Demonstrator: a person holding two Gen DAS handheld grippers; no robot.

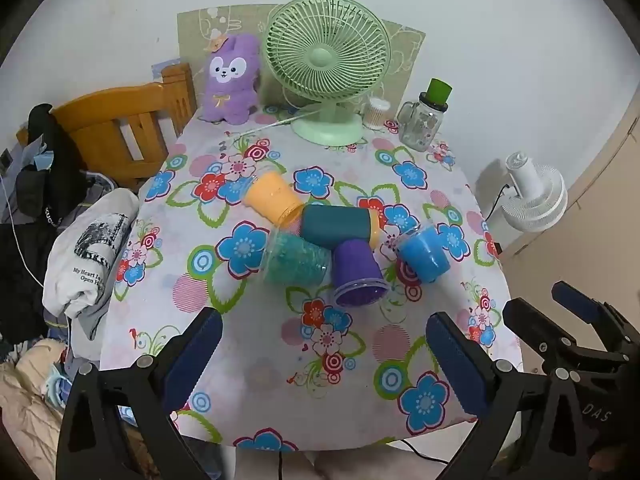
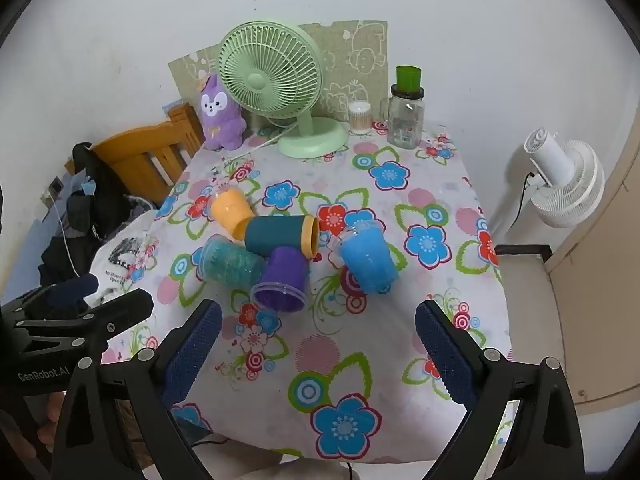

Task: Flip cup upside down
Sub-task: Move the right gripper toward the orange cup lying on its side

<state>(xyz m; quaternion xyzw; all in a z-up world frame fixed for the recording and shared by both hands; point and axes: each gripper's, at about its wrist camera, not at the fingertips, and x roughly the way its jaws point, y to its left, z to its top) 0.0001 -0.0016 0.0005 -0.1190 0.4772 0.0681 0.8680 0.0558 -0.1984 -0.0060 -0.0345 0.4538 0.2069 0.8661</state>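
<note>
Several cups lie on their sides in a cluster mid-table: an orange cup [image 1: 272, 200] [image 2: 232, 213], a dark teal cup with an orange rim [image 1: 340, 227] [image 2: 280, 236], a clear cup of teal beads [image 1: 296, 258] [image 2: 232, 260], a purple cup [image 1: 358, 276] [image 2: 282, 280] and a blue cup [image 1: 422, 252] [image 2: 368, 258]. My left gripper [image 1: 324, 336] is open and empty, near the table's front edge, short of the cups. My right gripper [image 2: 318, 330] is open and empty, just in front of the purple and blue cups.
A floral tablecloth [image 1: 256, 320] covers the table. At the back stand a green fan [image 1: 328, 68], a purple plush [image 1: 230, 80], a swab jar [image 1: 376, 112] and a glass jar [image 1: 424, 120]. A wooden chair [image 1: 128, 120] and clothes [image 1: 88, 248] are left; a white fan [image 2: 560, 180] is right.
</note>
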